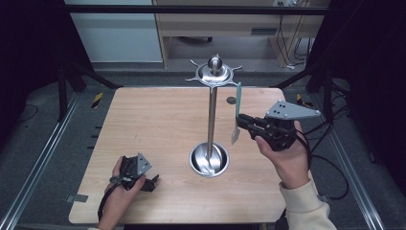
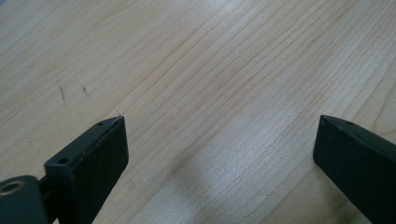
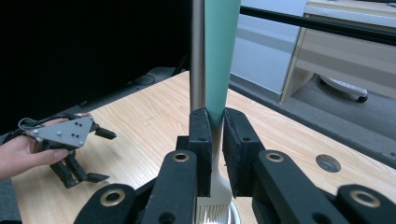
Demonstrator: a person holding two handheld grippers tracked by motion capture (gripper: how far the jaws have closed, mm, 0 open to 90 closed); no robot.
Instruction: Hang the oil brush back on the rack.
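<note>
Right gripper (image 3: 214,154) clamps green-handled fork (image 1: 236,112); left gripper (image 2: 219,158) agape on table (image 1: 153,124)

A teal-handled brush (image 1: 237,112) hangs upright right of centre in the high view, handle pointing up and pale bristles down, raised off the table (image 1: 153,124). The right gripper (image 1: 245,120) has its fingers (image 3: 201,140) closed on the narrow neck just above the bristles. Just to its left stands a tall metal rack (image 1: 211,112): a slim shiny pole rising from a round bowl-shaped base at lower centre, topped near the upper centre by a disc with a ball knob and small outward hooks. Brush and pole stand near each other, apart.
</note>
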